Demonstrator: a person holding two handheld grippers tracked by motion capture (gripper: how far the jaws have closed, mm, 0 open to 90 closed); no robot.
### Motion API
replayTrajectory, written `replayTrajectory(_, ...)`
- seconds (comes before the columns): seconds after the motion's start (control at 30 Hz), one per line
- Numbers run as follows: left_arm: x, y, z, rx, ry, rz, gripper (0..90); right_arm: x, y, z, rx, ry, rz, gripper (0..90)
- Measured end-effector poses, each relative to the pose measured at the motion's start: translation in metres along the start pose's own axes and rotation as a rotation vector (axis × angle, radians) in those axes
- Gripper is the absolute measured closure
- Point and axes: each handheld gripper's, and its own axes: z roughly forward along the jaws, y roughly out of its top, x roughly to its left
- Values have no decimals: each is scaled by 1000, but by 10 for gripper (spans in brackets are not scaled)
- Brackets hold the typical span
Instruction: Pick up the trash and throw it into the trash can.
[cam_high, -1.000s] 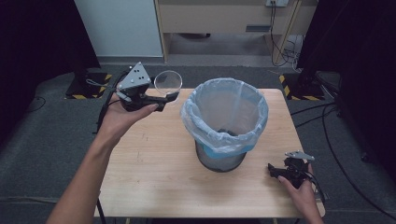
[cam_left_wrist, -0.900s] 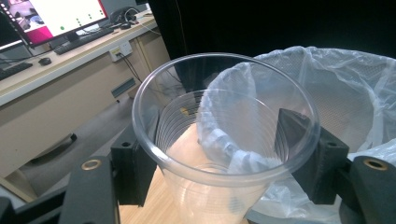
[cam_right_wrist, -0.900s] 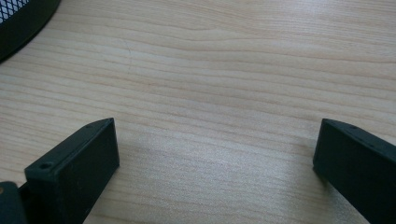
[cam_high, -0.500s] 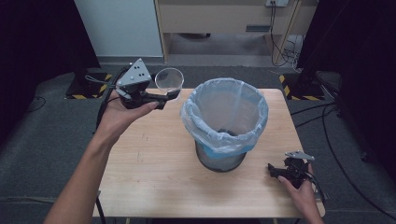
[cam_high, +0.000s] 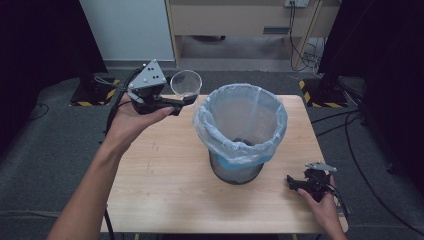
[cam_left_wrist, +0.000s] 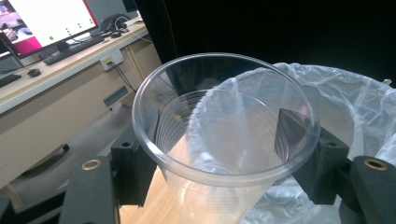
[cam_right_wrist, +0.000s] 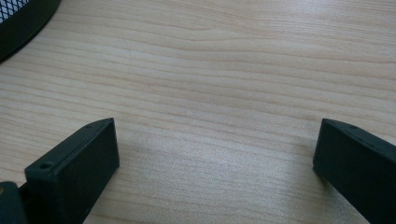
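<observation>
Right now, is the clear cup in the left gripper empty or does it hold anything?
Empty, apparently: in the left gripper view the clear cup shows the bin liner straight through its walls, with no liquid visible.

High view is dim and soft; dark curtains at both sides are crushed to black, while the bench (cam_high: 165, 170) is evenly lit from above. A faint shadow is cast under the bin (cam_high: 240, 127). In the left gripper view the monitor (cam_left_wrist: 44, 18) is blown out, and glare is seen on the clear cup (cam_left_wrist: 224, 135). In the right gripper view a soft sheen is seen on the wood, and the near jaws are slightly blurred.
</observation>
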Motion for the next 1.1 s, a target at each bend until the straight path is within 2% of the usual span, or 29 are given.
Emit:
replayTrajectory(0.43, -8, 15, 8, -3, -24, 22, 314, 0, 0, 0, 0, 1, -1, 3)
replayTrajectory(1.1, -30, 24, 48, 21, -108, 35, 311, 0, 0, 0, 0, 3, -1, 3)
